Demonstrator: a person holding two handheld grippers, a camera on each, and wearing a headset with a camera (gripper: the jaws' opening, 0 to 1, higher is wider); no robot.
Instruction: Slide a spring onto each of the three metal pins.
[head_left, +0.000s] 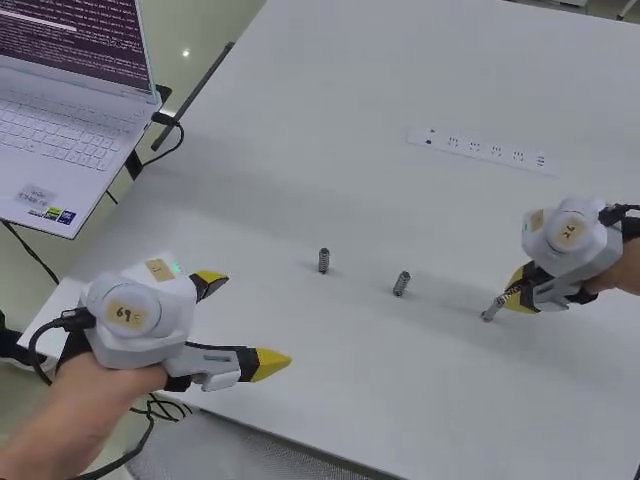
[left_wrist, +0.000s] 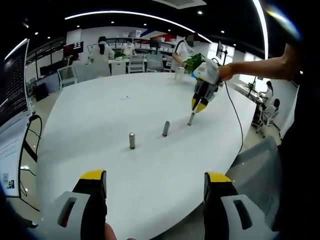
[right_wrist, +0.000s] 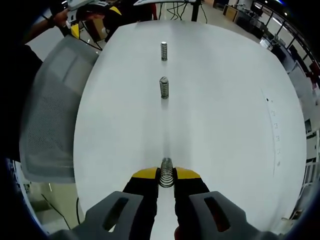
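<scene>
right gripper (head_left: 514, 296) is clamped across the coils of the third spring (right_wrist: 166, 179), which is tilted with its low end on the table (head_left: 330, 120). can't tell if a pin sits inside. middle spring (head_left: 401, 284) and far spring (head_left: 324, 261) stand upright, well apart. left gripper (head_left: 246, 322) is spread wide, empty, by the table edge. the spring is likely light, squashy and quick to flick out: pinch it mid-coil, gently, in line with the pin.

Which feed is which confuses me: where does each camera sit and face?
Head view: headset, down at the table; hands hold left gripper and right gripper.
Left gripper view: from the left gripper toward the right one; open jaws below.
Right gripper view: from the right gripper along the row; jaws grip a spring.
Shared: three springs.
</scene>
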